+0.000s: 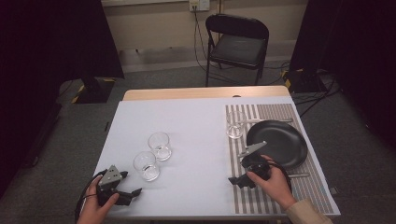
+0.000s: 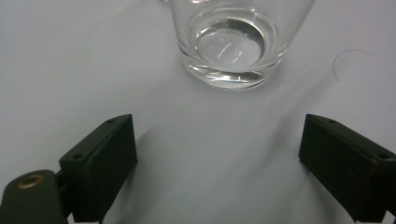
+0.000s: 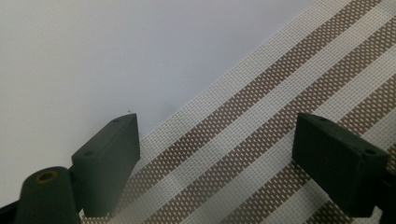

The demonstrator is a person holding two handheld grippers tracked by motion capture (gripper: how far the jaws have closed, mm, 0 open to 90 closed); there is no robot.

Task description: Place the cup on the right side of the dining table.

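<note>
right hand: beige sleeve | grippers: black, grey triangular plates, black cables, blocky fingers

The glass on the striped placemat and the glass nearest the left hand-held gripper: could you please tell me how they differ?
The glass on the placemat stands on the striped placemat, beside the black plate; the nearest glass stands on the bare white table.
The nearest glass has the open left hand-held gripper pointed towards it; the glass on the placemat has no gripper near it.
The nearest glass has another glass close by.
Both are clear, upright and look empty.
</note>
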